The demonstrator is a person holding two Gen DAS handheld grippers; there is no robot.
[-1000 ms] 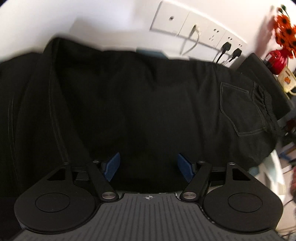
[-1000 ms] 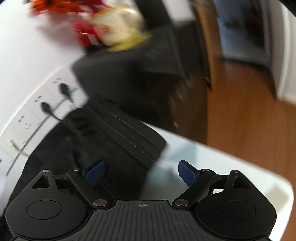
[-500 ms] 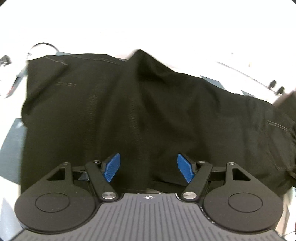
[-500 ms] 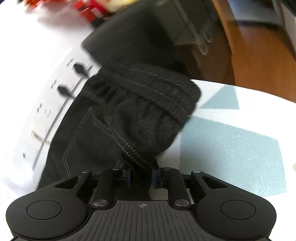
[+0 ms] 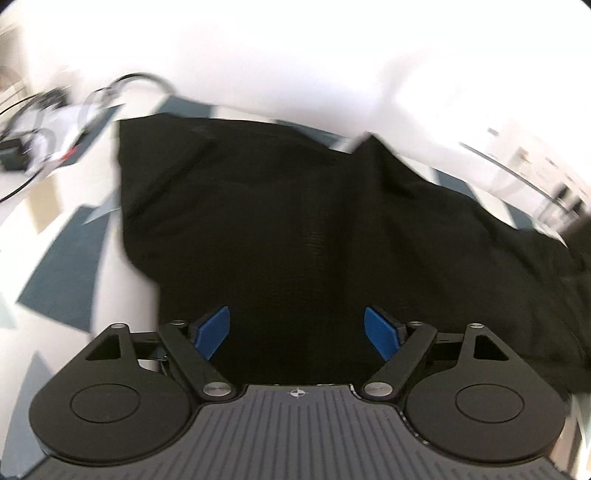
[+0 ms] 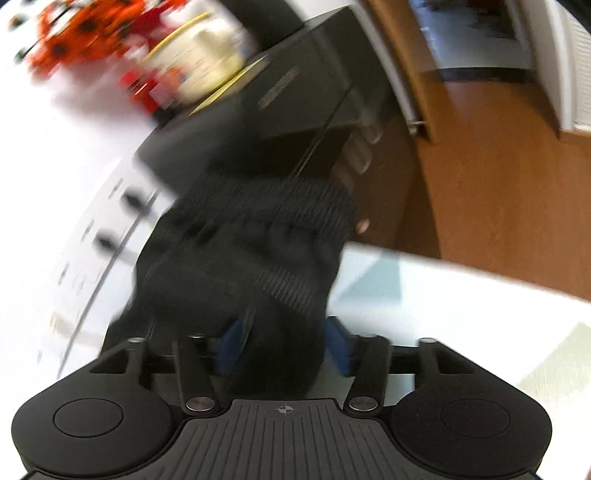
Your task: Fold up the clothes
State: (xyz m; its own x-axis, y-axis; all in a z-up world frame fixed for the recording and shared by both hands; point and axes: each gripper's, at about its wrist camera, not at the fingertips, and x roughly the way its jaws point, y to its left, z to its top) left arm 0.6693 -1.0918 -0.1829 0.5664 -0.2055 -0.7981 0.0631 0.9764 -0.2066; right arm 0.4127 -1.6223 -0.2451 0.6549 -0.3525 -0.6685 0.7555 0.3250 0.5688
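Since the earlier frames my left view has swung off the wall sockets and pocket toward the hem end of the black trousers [image 5: 295, 221], and my right view, which began over the table corner, now has the bunched waistband filling its middle.

My left gripper [image 5: 297, 332] has its blue pads [image 5: 212, 332] spread wide; the jaws have just been opening further. Dark cloth lies below and between them, but neither pad presses on it. Beyond the pads the trousers spread across the centre of the frame on the white table [image 5: 122, 295] with its grey-blue patches. Blurred cables [image 5: 48, 140] sit at the upper left.

My right gripper [image 6: 282, 347] has just been opening after a tight pinch. The gathered elastic waistband [image 6: 266, 258] stands between its blue pads; whether they bear on the cloth I cannot tell through the blur. Past the waistband, a black box-like unit [image 6: 303, 92] sits at upper centre, orange flowers [image 6: 70, 33] at the top left, wooden floor [image 6: 498, 184] at right.
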